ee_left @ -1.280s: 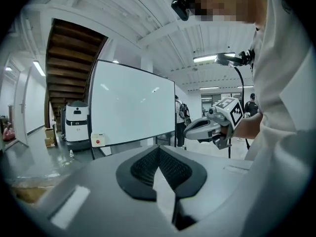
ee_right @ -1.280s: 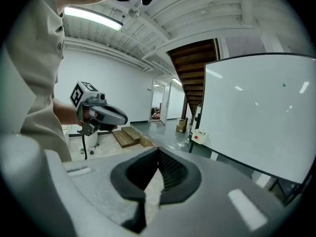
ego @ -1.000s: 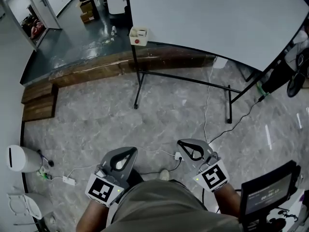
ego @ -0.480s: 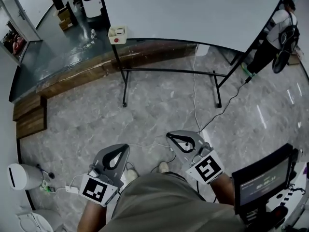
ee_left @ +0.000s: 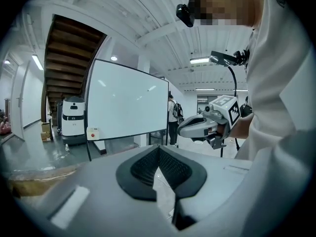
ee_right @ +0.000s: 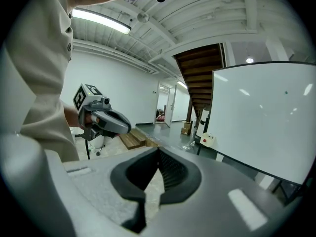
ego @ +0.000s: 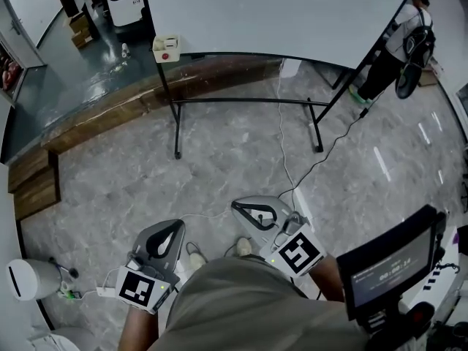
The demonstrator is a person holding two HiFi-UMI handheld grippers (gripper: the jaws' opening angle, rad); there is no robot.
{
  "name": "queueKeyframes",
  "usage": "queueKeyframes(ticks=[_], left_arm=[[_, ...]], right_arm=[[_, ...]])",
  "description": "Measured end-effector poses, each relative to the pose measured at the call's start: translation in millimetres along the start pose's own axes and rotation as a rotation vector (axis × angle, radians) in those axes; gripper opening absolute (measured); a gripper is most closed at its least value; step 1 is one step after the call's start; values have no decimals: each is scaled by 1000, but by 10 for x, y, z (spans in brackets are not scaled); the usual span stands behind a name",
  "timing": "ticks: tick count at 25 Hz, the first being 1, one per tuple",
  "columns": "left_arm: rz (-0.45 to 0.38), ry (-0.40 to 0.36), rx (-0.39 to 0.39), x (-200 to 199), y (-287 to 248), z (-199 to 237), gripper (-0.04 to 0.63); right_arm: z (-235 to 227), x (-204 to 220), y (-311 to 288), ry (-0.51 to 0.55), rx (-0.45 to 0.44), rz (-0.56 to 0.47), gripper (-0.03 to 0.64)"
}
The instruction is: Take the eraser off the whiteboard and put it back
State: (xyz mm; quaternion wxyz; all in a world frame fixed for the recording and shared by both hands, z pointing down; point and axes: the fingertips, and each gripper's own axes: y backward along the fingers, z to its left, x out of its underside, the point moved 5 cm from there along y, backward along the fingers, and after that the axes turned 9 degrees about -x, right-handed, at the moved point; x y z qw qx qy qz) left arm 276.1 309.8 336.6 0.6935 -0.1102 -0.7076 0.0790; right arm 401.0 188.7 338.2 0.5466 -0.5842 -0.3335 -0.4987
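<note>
Head view: two claws are held low over the grey stone floor [ego: 219, 159], close in front of the person's body. The left claw [ego: 175, 225] and the right claw [ego: 238, 206] are both clenched and hold nothing; each carries one marker cube, two in all. One whiteboard [ego: 278, 9] stands well ahead on a black stand, and the one eraser [ego: 167, 48] – a small white block with a red dot – sits at the board's lower left corner, far from both claws. One cable [ego: 289, 174] runs across the floor from the board toward the person. One bystander [ego: 398, 31] stands by the board's right end. One dark screen [ego: 387, 269] is at the lower right.

Left gripper view: the left claw [ee_left: 159, 148] has its two ribbed pads pressed together at the tip, with nothing between them. Beyond it stand the whiteboard [ee_left: 128, 102] and the eraser [ee_left: 92, 132] at its lower left corner. One white machine [ee_left: 72, 120] stands left of the board, under a wooden staircase [ee_left: 66, 58]. The right claw [ee_left: 181, 128] shows at the right, closed and empty.

Right gripper view: the right claw [ee_right: 158, 152] is likewise clenched on nothing. The whiteboard [ee_right: 261, 117] fills the right side – the eraser [ee_right: 208, 140] is at its near lower corner. The left claw [ee_right: 129, 128] shows at the left, shut.
</note>
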Motion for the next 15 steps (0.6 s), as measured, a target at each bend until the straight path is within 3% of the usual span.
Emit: queueKeyframes(ticks=[15], left_arm=[[-15,-15,46,337,519,236,5]], right_arm=[[560,-125,-248,67,36,21,3]])
